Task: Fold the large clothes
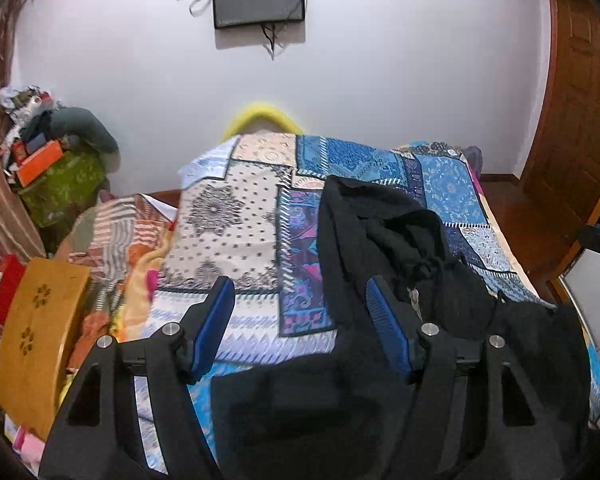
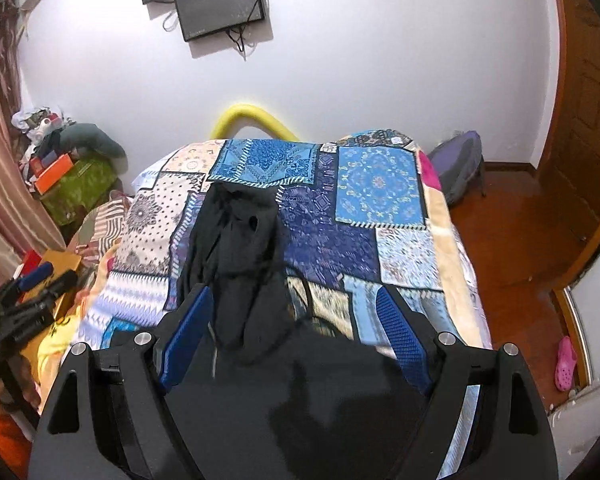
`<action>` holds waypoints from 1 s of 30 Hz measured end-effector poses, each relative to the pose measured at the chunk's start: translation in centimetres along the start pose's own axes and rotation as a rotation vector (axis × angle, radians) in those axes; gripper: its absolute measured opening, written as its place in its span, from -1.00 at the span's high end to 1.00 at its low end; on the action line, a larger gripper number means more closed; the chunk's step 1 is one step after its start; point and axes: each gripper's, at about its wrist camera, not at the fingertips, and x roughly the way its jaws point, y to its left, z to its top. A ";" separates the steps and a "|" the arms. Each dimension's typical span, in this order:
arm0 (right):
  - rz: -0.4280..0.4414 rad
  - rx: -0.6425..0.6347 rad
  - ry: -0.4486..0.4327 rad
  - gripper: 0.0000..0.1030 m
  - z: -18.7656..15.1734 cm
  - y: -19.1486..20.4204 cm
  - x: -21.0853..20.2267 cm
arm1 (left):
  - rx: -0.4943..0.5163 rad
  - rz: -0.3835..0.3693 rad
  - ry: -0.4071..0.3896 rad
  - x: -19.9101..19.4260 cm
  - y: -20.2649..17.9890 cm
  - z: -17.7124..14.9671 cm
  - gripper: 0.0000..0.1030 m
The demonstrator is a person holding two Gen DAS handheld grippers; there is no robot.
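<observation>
The black garment (image 2: 240,248) lies on the patchwork bedspread (image 2: 376,188), its long axis running away from both grippers toward the wall. Right gripper (image 2: 296,300) and left gripper (image 1: 300,292) hover spread and empty above its near end; neither looks clearly nearer.

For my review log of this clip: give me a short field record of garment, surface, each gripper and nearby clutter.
garment: black garment, rumpled, lying lengthwise on the bed
surface: patchwork bedspread, blue and cream
left gripper: open, nothing gripped
right gripper: open, above the garment's near end, nothing gripped
clutter: orange box on a green-covered pile at left; pink shoe on the floor at right
</observation>
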 end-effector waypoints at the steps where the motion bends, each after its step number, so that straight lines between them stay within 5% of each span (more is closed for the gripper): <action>1: 0.002 0.007 0.016 -0.58 0.5 -0.1 1.2 | -0.006 -0.012 0.013 1.3 0.0 0.4 -0.31; 9: -0.004 0.059 0.120 -0.58 2.4 -0.6 10.1 | -0.070 -0.071 0.121 10.1 -0.3 1.7 -0.31; 18: 0.026 0.144 0.327 -0.56 2.5 0.0 18.2 | -0.251 -0.181 0.278 19.0 -0.2 0.1 -0.30; 21: -0.004 0.101 0.341 -0.16 2.1 0.3 19.1 | -0.282 -0.209 0.332 20.9 -0.3 -1.0 -0.06; 23: 0.004 0.094 0.348 0.53 1.4 0.4 19.1 | -0.306 -0.247 0.357 21.6 -0.2 -1.4 0.12; 27: 0.018 0.096 0.310 0.80 1.3 0.6 17.8 | -0.286 -0.254 0.364 20.5 -0.3 -1.4 0.65; 30: 0.012 0.071 0.275 0.84 1.7 1.1 15.6 | -0.222 -0.227 0.335 17.7 -1.0 -0.7 0.75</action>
